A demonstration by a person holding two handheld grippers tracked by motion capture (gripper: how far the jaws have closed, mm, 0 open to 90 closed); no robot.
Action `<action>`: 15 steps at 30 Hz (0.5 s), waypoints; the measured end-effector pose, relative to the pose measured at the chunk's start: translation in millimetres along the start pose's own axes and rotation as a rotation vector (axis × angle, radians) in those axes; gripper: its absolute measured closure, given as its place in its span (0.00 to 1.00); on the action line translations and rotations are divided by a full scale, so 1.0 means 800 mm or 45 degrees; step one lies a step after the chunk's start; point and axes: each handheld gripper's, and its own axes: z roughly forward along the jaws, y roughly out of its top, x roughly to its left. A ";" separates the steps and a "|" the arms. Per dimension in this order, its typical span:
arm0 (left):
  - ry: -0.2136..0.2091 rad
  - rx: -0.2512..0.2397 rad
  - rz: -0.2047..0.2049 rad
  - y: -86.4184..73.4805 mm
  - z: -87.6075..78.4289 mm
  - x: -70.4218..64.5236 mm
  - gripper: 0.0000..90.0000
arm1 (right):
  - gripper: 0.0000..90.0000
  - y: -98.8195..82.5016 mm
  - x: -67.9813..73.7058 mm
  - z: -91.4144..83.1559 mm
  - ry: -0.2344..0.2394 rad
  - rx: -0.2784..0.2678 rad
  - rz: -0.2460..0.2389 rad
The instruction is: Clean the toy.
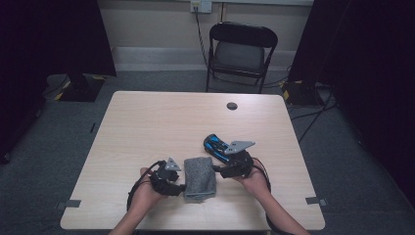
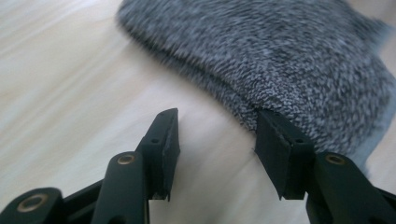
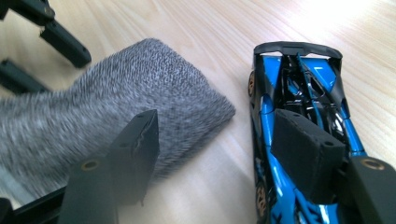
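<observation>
Light wood worktop [image 1: 147, 122] on grey carpet [image 1: 49, 161]; black folding chair [image 1: 241, 51] behind, cream wall [image 1: 156, 22] w/ socket [image 1: 200, 6], dark curtains [image 1: 54, 34] both sides.

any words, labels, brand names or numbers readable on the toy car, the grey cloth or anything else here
None can be read.
Blue and black toy car: no lettering or number shows on its body.
Folded grey knit cloth: no tag or label in sight.
Wall outlet plate behind the folding chair: too small to tell whether it bears any marking.

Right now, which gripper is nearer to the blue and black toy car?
The right gripper: the blue and black toy car lies just beyond its open jaws. The left gripper is farther away, at the opposite edge of the folded grey knitted cloth.
</observation>
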 end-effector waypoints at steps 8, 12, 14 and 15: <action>-0.093 -0.043 0.095 0.027 0.017 -0.046 0.50 | 0.35 -0.011 0.004 -0.013 0.012 0.010 0.026; -0.115 -0.046 0.139 0.032 0.023 -0.062 0.50 | 0.35 -0.023 0.000 -0.021 0.001 0.018 0.032; -0.119 -0.054 0.142 0.034 0.027 -0.065 0.49 | 0.35 -0.028 -0.003 -0.026 -0.003 0.015 0.042; -0.124 -0.051 0.151 0.036 0.030 -0.067 0.49 | 0.35 -0.031 -0.004 -0.031 -0.006 0.018 0.041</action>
